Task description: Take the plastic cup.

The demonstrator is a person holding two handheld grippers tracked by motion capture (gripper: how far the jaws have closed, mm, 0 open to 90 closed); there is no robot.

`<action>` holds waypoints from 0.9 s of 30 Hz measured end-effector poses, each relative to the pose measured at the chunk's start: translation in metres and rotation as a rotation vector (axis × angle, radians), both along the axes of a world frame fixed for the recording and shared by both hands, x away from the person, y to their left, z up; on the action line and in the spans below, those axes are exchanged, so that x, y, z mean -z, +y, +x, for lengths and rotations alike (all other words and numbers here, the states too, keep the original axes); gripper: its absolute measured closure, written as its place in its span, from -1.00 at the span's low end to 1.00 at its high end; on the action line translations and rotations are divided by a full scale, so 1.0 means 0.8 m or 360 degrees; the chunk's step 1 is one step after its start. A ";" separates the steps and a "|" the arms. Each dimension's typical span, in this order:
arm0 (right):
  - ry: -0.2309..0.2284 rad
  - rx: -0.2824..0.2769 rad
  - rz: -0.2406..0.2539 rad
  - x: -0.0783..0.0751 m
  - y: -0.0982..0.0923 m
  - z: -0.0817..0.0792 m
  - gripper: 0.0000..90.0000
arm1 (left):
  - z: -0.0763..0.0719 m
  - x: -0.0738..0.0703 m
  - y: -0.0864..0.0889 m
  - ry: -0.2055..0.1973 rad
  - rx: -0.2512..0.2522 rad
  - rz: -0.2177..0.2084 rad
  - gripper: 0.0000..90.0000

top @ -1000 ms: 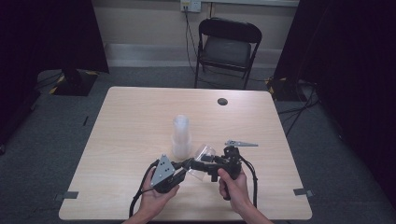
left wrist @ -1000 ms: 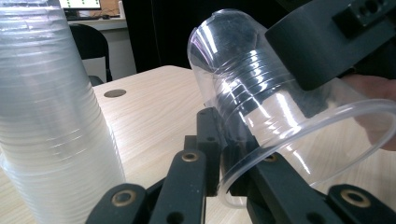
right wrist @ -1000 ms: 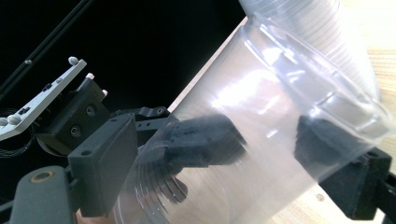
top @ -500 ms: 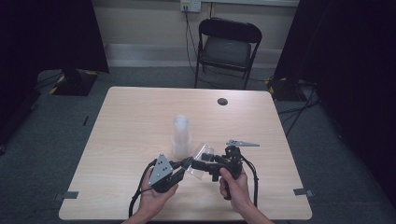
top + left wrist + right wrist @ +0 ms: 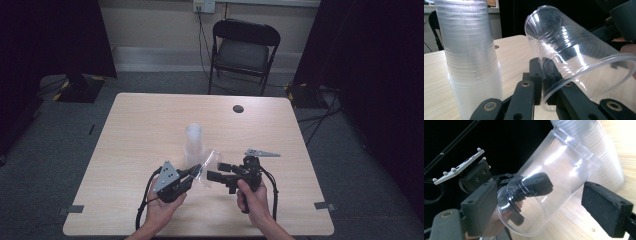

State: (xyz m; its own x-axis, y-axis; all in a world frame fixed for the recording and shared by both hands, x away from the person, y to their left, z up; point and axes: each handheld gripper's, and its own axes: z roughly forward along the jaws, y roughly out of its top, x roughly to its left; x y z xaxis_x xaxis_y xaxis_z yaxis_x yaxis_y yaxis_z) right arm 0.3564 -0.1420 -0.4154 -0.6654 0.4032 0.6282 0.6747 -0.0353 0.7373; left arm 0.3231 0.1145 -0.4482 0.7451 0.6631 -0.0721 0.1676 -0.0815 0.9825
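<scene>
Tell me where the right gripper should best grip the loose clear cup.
Probably mid-wall, across its width. The clear cup lies tilted between the right gripper's open pads, while the left gripper pinches its rim, so the round side wall is the free part.

A recording studio or lab: a bare worktop (image 5: 150, 125) on grey carpet (image 5: 60, 145), black curtains (image 5: 50, 35) on both sides, a folding chair (image 5: 244, 50), tape marks (image 5: 76, 208) and cables (image 5: 320, 117) on the floor.

Two forearms reach in from the bottom edge. The left hand-held gripper (image 5: 196, 170) angles up and to the right, jaws pinched nearly together. The right hand-held gripper (image 5: 214, 170) points left toward it, jaws spread wide, tips close together.
</scene>
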 end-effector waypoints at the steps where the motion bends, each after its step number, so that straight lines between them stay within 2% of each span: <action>1: -0.0004 0.0009 -0.0005 0.000 -0.001 0.000 -0.70 | 0.000 0.000 0.000 0.0013 0.0003 -0.0007 0.93; 8: -0.0036 0.0026 -0.0026 -0.002 -0.008 0.001 -0.69 | 0.002 -0.001 0.006 0.0093 0.0036 -0.0025 0.92; 13: -0.0107 0.0063 -0.0119 -0.002 -0.010 0.002 -0.68 | 0.003 -0.001 0.010 0.0142 0.0052 -0.0005 0.92; 16: -0.0144 0.0063 -0.0141 -0.003 -0.012 0.001 -0.68 | 0.005 -0.002 0.012 0.0190 0.0078 -0.0007 0.92; 18: -0.0168 0.0068 -0.0155 -0.004 -0.012 0.000 -0.68 | 0.005 -0.003 0.012 0.0202 0.0079 0.0035 0.92; 20: -0.0181 0.0068 -0.0175 -0.004 -0.013 -0.001 -0.67 | 0.005 -0.004 0.011 0.0226 0.0103 0.0037 0.92; 25: -0.0221 0.0058 -0.0235 -0.008 -0.016 -0.003 -0.67 | 0.003 -0.003 0.004 0.0278 0.0115 0.0154 0.93; 27: -0.0253 0.0070 -0.0247 -0.012 -0.020 -0.005 -0.67 | 0.002 -0.002 0.001 0.0298 0.0140 0.0162 0.93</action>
State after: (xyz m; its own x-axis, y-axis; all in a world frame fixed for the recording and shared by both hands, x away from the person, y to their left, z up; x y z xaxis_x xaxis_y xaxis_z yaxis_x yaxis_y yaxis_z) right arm 0.3526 -0.1578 -0.4058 -0.7309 0.5177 0.4448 0.5497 0.0602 0.8332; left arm 0.3247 0.1150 -0.4470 0.7802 0.6072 -0.1505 0.3341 -0.2010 0.9209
